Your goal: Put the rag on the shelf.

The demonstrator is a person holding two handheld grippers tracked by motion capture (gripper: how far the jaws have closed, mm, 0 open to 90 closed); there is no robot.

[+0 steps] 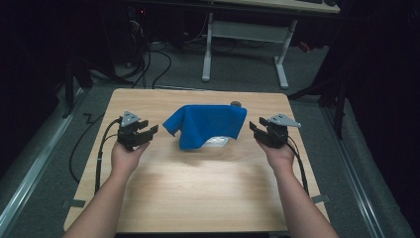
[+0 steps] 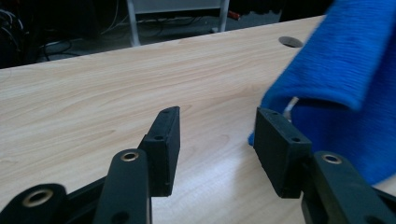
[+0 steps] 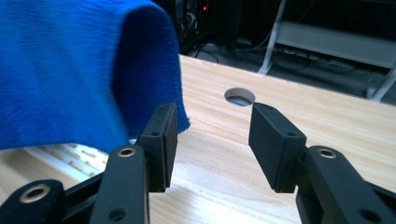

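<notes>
Both pairs of jaws stand apart with nothing between them. The left gripper (image 1: 144, 132) hangs just above the table (image 1: 198, 198) at the cloth's left side, its jaws wide and pointing toward the drooping corner of the blue cloth (image 1: 205, 125). In the left gripper view that corner hangs right beside the far jaw, close but not pinched, and a bit of something pale peeks out beneath the fold. The right gripper (image 1: 259, 133) mirrors it on the other side, jaws spread and empty; in the right gripper view the cloth's edge falls just beyond the near jaw, again not caught.

The cloth itself sits in the middle of the far half of the table, draped like a tent over a whitish, slatted-looking object (image 1: 218, 142) whose lower edge pokes out at the front. What that object is I cannot make out. Behind the cloth there is a round hole in the tabletop (image 3: 239, 97).

From where things lie, the work looks barely begun: the cloth covers the object, neither corner is gripped, and the hands (image 1: 128, 157) are only lined up either side. Taking hold of the cloth and lifting or spreading it all seems left to do.
</notes>
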